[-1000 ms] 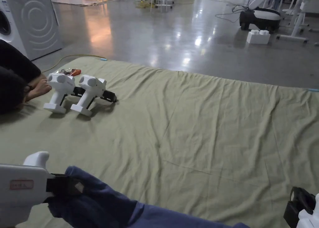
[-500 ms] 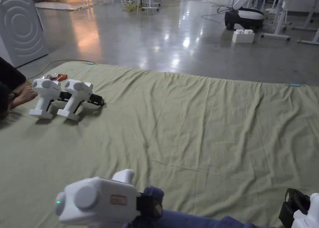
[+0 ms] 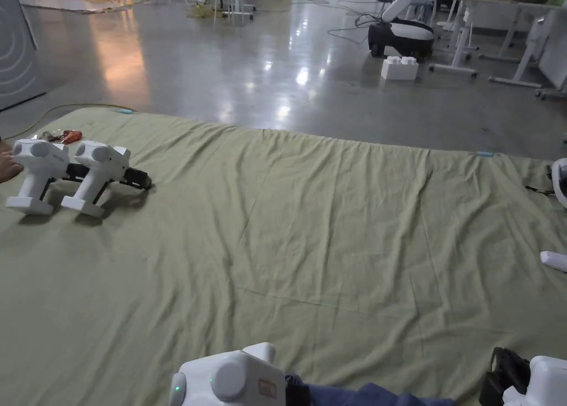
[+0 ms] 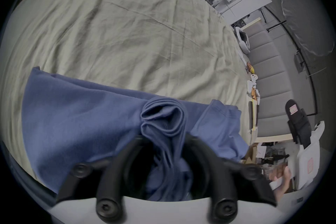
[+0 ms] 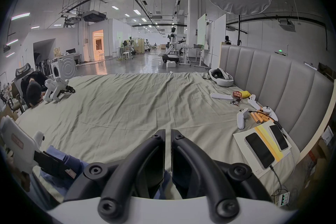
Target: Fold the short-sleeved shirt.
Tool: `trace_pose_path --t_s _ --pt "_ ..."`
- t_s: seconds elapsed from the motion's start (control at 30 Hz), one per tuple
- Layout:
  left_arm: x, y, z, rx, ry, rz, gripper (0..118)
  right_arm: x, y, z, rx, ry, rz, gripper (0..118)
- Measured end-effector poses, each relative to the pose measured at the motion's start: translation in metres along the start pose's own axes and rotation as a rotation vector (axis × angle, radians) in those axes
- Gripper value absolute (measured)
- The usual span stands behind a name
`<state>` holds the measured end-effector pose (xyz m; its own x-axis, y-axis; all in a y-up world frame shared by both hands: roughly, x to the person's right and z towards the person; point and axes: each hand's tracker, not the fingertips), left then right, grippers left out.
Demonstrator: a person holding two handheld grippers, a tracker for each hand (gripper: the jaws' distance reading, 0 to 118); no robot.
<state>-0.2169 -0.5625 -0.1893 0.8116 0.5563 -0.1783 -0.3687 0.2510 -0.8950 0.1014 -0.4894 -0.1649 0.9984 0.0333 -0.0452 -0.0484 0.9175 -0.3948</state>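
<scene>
A blue short-sleeved shirt (image 4: pixel 87 118) lies bunched along the near edge of a bed covered in an olive-green sheet (image 3: pixel 332 246), part of it draped over that edge. The left gripper (image 4: pixel 164 138) has both black jaws pressed on a rolled wad of the shirt's fabric, the folds bulging out past the jaw tips; in the head view its white body sits at the near edge with blue cloth (image 3: pixel 376 395) showing just beside it. The right gripper (image 5: pixel 168 132) hangs near the same edge farther toward the padded grey headboard (image 5: pixel 272 78), its jaws brought together with only a thin slit between them — nothing is clamped in them, though a strip of blue cloth shows below its body.

At the far left corner of the sheet stand two spare white grippers (image 3: pixel 66 174), side by side, with a person's hand (image 3: pixel 8 166) touching the outer one. Along the headboard edge lie a white headset (image 5: pixel 221 78), game controllers (image 5: pixel 242 118), two phones (image 5: pixel 260 149) on white paper and a snack packet (image 5: pixel 240 94) — well apart from the shirt. Beyond the far edge stretches a glossy grey floor (image 3: pixel 249 63).
</scene>
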Motion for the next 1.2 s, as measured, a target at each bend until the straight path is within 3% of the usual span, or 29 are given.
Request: trace_pose_path --t_s 0.03,0.07,0.3,0.43,0.47,0.5,0.53,0.57,0.8,0.87,1.2 --pt "-0.002 0.000 0.006 -0.004 -0.021 0.010 56 0.000 0.000 0.000 -0.002 -0.001 0.001 8" --pt "-0.002 0.001 0.011 -0.004 -0.026 0.011 66 0.001 0.000 0.000 -0.004 -0.001 0.003 8" --pt "-0.014 0.012 0.070 0.105 -0.048 -0.023 66 -0.001 -0.002 0.000 -0.016 0.005 0.010 8" --pt "-0.025 0.012 0.078 0.162 0.068 -0.041 64 -0.003 -0.004 0.000 -0.023 0.012 0.008 8" --pt "-0.028 0.011 0.075 0.145 0.076 -0.038 60 -0.004 -0.004 0.000 -0.026 0.014 0.008 8" --pt "-0.030 0.008 0.070 0.119 0.079 -0.040 48 -0.005 -0.005 -0.001 -0.028 0.015 0.009 8" --pt "-0.032 0.005 0.065 0.087 0.082 -0.049 28 -0.005 -0.006 -0.001 -0.030 0.017 0.009 8" --pt "-0.032 0.002 0.058 0.057 0.075 -0.063 22 -0.006 -0.007 -0.001 -0.032 0.020 0.009 8" --pt "-0.018 -0.036 0.030 -0.105 -0.056 -0.166 22 -0.006 -0.012 -0.001 -0.050 0.023 0.010 8" --pt "-0.010 -0.044 0.023 -0.123 -0.043 -0.229 22 -0.005 -0.013 -0.001 -0.054 0.023 0.009 8" --pt "0.015 -0.046 -0.014 -0.111 0.034 -0.270 22 -0.001 -0.017 0.002 -0.063 0.017 0.002 8"
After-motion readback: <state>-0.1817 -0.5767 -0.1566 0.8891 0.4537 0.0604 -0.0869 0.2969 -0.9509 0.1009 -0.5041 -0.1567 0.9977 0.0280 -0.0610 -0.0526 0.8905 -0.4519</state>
